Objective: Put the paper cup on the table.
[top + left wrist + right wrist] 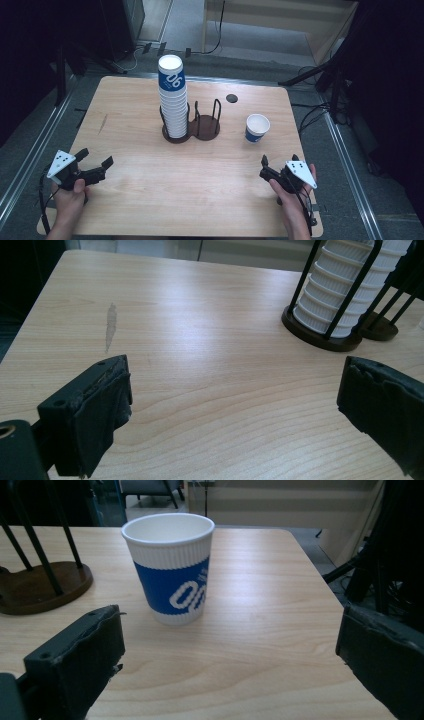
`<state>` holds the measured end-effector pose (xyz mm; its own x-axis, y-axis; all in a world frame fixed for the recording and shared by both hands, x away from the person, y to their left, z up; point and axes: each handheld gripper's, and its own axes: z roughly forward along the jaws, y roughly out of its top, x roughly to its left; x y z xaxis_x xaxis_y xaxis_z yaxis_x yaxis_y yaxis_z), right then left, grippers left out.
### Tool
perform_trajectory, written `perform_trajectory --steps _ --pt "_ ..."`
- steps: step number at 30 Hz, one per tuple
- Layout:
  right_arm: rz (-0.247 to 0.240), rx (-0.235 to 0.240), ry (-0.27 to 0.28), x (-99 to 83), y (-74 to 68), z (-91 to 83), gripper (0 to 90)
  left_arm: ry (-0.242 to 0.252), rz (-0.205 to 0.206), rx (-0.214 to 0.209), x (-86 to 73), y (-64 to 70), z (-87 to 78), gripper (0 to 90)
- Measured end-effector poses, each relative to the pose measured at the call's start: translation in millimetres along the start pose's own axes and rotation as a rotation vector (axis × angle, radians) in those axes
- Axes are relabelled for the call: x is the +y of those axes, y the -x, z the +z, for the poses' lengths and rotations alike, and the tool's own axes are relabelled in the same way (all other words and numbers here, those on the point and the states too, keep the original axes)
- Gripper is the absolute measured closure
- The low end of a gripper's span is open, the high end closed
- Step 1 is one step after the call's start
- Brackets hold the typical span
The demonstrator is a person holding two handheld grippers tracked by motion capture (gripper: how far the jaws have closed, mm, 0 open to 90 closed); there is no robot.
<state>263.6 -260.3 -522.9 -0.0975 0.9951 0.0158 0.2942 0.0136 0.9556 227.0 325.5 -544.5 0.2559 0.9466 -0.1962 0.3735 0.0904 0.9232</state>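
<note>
With jaws spread wide, the right gripper (pixel 270 167) faces the lone cup (pixel 257 128) standing upright at its 12 o'clock; approach level and close gently on the ribbed wall. The left gripper (pixel 95 165), also wide, waits

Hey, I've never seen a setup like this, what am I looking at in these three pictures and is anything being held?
A person sits at a light wooden table, holding a black two-jaw gripper in each hand. The high view looks down from above: the left gripper is at the lower left, the right gripper at the lower right. The other two pictures come from cameras riding on each gripper, looking along its jaws. On the table stand a tall stack of white ribbed paper cups in a dark wire holder with a second, vacant slot, and a single blue-and-white paper cup standing upright. Both grippers are open and hold nothing; the right one faces the single cup.
</note>
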Motion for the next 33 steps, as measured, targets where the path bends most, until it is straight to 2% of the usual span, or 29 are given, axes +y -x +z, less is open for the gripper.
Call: perform_trajectory --steps 10,20,24,33 --pt "0.018 -0.030 -0.018 -15.4 16.0 -10.3 0.0 -0.002 0.002 0.001 -0.2 0.8 0.3 1.8" --pt "0.015 -0.072 -0.044 -27.8 29.4 -23.4 0.0 0.002 -0.002 0.013 -0.1 0.6 0.3 1.8" --pt "0.033 -0.081 -0.038 -30.3 35.0 -29.8 0.0 0.004 -0.006 0.014 -0.1 0.0 0.1 1.8" --pt "0.040 -0.099 -0.033 -36.1 41.5 -41.8 0.0 0.003 -0.007 0.013 0.2 -0.2 0.5 1.8"
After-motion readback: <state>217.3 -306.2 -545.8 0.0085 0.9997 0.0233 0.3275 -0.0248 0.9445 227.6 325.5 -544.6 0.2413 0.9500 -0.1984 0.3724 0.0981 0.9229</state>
